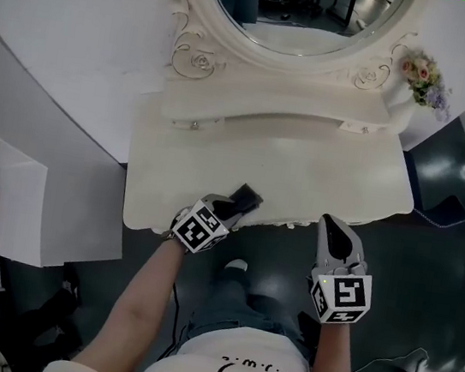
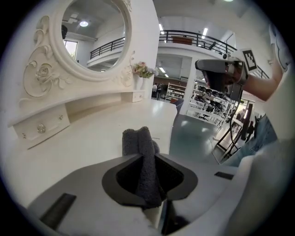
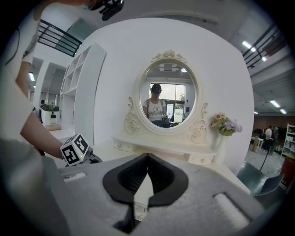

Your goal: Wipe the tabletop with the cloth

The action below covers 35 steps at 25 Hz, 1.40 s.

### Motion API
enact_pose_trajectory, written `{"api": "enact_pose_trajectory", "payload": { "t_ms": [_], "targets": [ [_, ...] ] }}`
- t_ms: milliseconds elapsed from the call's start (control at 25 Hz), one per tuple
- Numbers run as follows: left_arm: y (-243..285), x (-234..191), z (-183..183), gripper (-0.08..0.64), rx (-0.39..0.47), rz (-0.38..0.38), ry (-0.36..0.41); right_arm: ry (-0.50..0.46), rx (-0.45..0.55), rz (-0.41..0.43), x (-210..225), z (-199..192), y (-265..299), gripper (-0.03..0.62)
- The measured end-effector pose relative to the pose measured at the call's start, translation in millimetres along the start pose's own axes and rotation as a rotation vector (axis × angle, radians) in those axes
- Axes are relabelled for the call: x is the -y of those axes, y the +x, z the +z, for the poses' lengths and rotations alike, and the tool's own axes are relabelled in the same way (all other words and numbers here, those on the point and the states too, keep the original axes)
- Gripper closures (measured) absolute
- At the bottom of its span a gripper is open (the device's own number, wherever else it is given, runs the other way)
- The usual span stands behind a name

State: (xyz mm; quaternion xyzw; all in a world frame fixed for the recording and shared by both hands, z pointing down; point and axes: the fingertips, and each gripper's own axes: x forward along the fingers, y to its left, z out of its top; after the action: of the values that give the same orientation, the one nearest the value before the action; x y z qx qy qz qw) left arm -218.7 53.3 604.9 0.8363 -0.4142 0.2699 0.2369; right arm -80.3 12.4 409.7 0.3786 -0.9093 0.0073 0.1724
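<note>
The left claw, low in the frame's centre, is clamped on the dark cloth. The cloth seems soft, light and floppy, best gripped at its bunched fold over the worktop. The right claw is closed and empty.

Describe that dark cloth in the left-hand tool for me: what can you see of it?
The cloth is dark grey with a nubby, towel-like weave, folded or rolled into a thick strip. The left gripper pinches it between its jaws, and its rounded end sticks out past them. It sits over the front edge of the cream tabletop; whether it presses on the surface I cannot tell.
</note>
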Motion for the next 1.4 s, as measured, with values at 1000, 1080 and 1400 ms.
{"api": "enact_pose_trajectory", "payload": {
  "t_ms": [1000,1080,1400],
  "targets": [
    [-42.9,-25.4,206.1,0.483,0.423,0.007,0.007,0.086,0.058,-0.198,48.3,11.0,2.0,0.594],
    [-39.0,-42.9,211.2,0.483,0.413,0.042,0.016,0.087,0.055,-0.214,51.8,10.2,2.4,0.594],
    [17.9,-105.8,174.1,0.483,0.205,0.043,-0.045,0.087,0.001,-0.264,63.4,-4.3,0.1,0.594]
  ]
}}
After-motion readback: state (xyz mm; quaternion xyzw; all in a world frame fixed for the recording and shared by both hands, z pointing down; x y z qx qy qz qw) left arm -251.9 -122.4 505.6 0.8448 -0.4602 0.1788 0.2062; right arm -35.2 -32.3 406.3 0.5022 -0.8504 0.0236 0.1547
